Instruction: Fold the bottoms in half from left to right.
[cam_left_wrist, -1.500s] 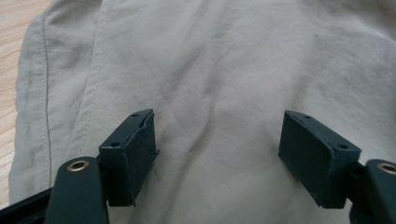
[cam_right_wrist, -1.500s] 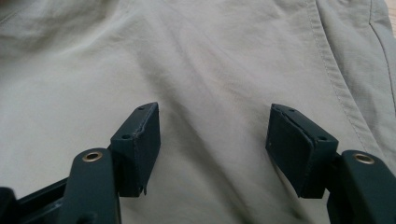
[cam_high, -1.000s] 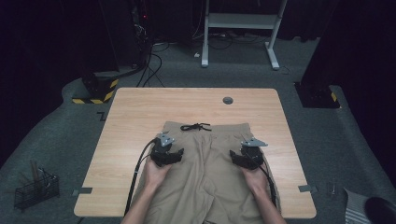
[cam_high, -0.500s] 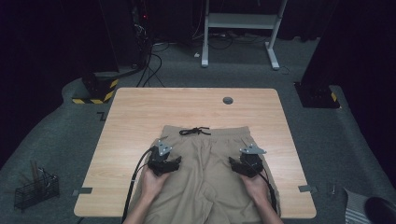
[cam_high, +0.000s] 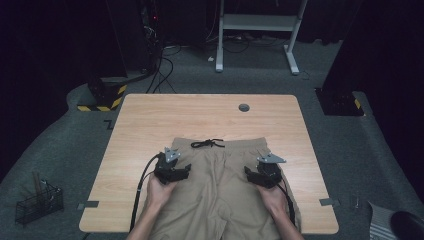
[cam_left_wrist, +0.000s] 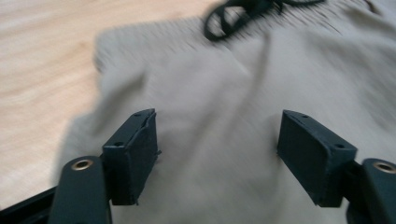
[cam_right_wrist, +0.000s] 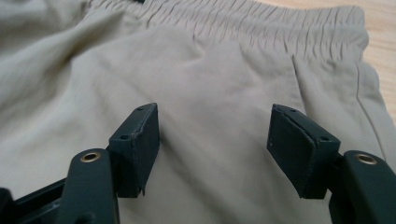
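Shorts (cam_high: 225, 185) of tan cloth lie flat on the wooden bench (cam_high: 210, 120), waistband away from the person, legs running toward the near edge. A black drawstring (cam_high: 207, 144) sits knotted at the middle of the waistband.

The left gripper (cam_high: 186, 171) rests over the left side of the shorts, just below the waistband, in the person's left hand (cam_high: 159, 187). In the left gripper view its fingers (cam_left_wrist: 133, 154) stand wide apart, having just been opening, with bare cloth spanning the gap and nothing pinched between them. The drawstring lies ahead of these fingers and toward their right, the corner of the waistband ahead and to their left, with bench wood beyond it. That view is blurred.

The right gripper (cam_high: 248, 173) lies over the right side of the shorts, level with the left one and well apart from it, in the right hand (cam_high: 275, 197). In the right gripper view its fingers (cam_right_wrist: 137, 140) are likewise spread wide, having just been opening, with smooth cloth between them and no fold caught. The gathered elastic waistband runs across ahead of them, and a side seam passes beyond the right finger.
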